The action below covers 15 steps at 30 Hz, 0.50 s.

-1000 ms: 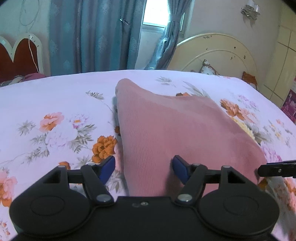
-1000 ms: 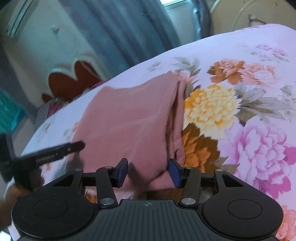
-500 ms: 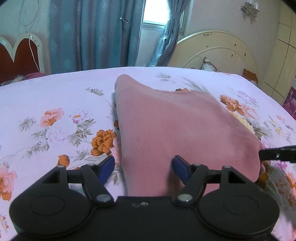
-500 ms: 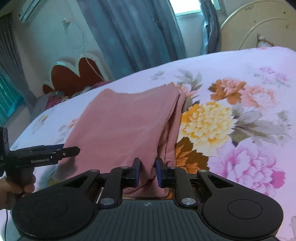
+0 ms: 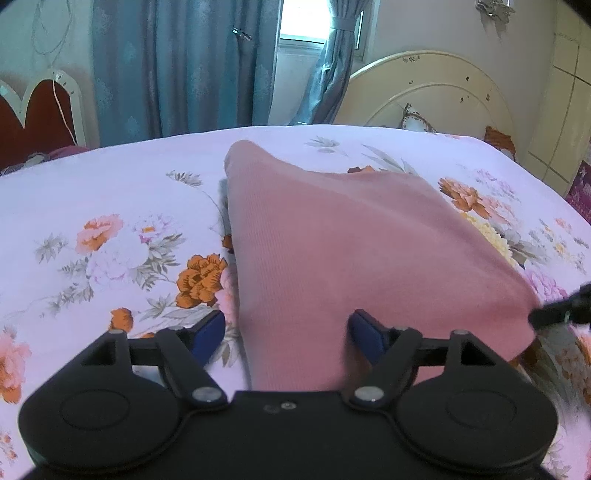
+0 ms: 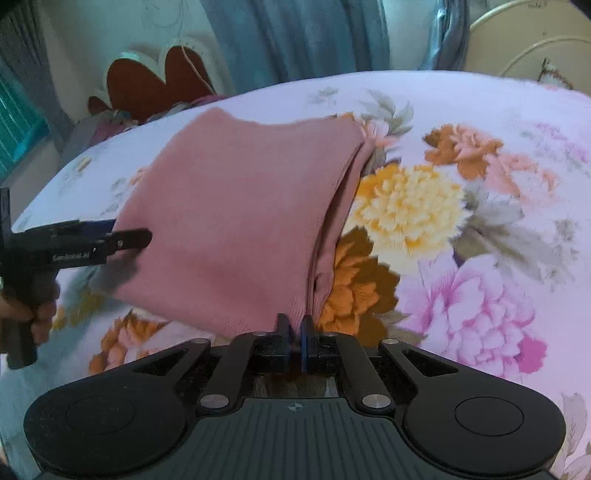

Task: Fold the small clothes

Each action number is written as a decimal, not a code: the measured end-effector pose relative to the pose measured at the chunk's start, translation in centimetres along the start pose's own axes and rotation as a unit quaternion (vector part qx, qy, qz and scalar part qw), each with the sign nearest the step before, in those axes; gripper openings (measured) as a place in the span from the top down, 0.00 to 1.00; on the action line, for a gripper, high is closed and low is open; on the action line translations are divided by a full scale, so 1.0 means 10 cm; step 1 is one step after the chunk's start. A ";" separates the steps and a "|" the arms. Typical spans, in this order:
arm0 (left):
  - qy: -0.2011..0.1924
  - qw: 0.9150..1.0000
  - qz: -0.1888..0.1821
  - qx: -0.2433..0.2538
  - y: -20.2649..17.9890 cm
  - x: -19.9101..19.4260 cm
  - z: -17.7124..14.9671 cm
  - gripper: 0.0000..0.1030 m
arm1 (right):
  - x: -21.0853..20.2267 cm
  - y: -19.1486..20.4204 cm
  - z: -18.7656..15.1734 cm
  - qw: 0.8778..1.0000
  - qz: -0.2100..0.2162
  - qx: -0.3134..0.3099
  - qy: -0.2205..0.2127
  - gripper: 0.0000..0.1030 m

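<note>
Left wrist view: a bed (image 5: pixel 110 192) covered in a pale floral sheet fills the scene. Behind it hang blue curtains (image 5: pixel 177 66) with a bright window (image 5: pixel 299 26) between them, a cream headboard (image 5: pixel 436 92) stands at the right, and a red heart-shaped chair back (image 5: pixel 33 110) at the left. A folded pink garment (image 5: pixel 351 236) lies on the sheet, running from mid-bed toward the camera. The left gripper (image 5: pixel 288 332) has its blue-padded fingers (image 5: pixel 208 334) spread wide; the near edge of the garment sits between them, the left finger over bare sheet just beside the cloth and the right one over the cloth. Whether the pads touch the fabric cannot be told. At the right edge a black finger of the right gripper (image 5: pixel 561 312) meets the garment's near right corner, mostly cut off by the frame.

Right wrist view: the same bed (image 6: pixel 480 122), curtains (image 6: pixel 303 37) and chair back (image 6: pixel 155 85) show, with motion blur at the edges. The garment (image 6: pixel 240 214) lies left of centre, its layered folded edge facing right. The right gripper (image 6: pixel 293 332) has its fingers (image 6: pixel 282 332) pressed nearly together, pinching the garment's near corner. The left gripper (image 6: pixel 125 234), seen side-on at the left and held by a hand (image 6: pixel 33 314), reaches the cloth's left edge; from here its opening cannot be judged.
</note>
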<state>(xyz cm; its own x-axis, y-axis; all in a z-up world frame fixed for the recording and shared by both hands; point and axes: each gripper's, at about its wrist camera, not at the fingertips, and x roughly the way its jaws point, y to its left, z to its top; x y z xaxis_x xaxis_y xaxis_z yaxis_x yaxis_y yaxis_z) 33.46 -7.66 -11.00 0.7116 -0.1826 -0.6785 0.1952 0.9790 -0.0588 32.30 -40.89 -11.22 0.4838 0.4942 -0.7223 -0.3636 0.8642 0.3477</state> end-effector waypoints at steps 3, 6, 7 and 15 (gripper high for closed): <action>-0.015 1.000 0.001 0.001 0.02 -0.11 0.07 0.29 | -0.13 -0.06 0.11 0.999 0.003 0.037 -0.037 0.92; -0.037 0.999 0.002 -0.005 0.06 -0.18 0.21 0.29 | -0.14 -0.05 0.29 0.996 -0.015 0.054 -0.069 0.90; -0.039 0.999 0.001 -0.005 0.06 -0.16 0.27 0.30 | -0.12 -0.05 0.37 0.995 -0.020 0.062 -0.079 0.90; -0.043 0.999 -0.005 0.017 -0.03 0.22 0.58 0.40 | 0.40 0.20 0.77 0.990 -0.071 0.071 -0.101 0.90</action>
<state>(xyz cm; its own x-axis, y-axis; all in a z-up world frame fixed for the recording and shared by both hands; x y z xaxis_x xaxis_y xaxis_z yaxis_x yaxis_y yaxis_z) 38.87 -8.88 -8.21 0.7641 -0.2015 -0.6128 0.2251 0.9735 -0.0395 39.66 -36.48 -8.77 0.6759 0.3638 -0.6410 -0.1723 0.9236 0.3424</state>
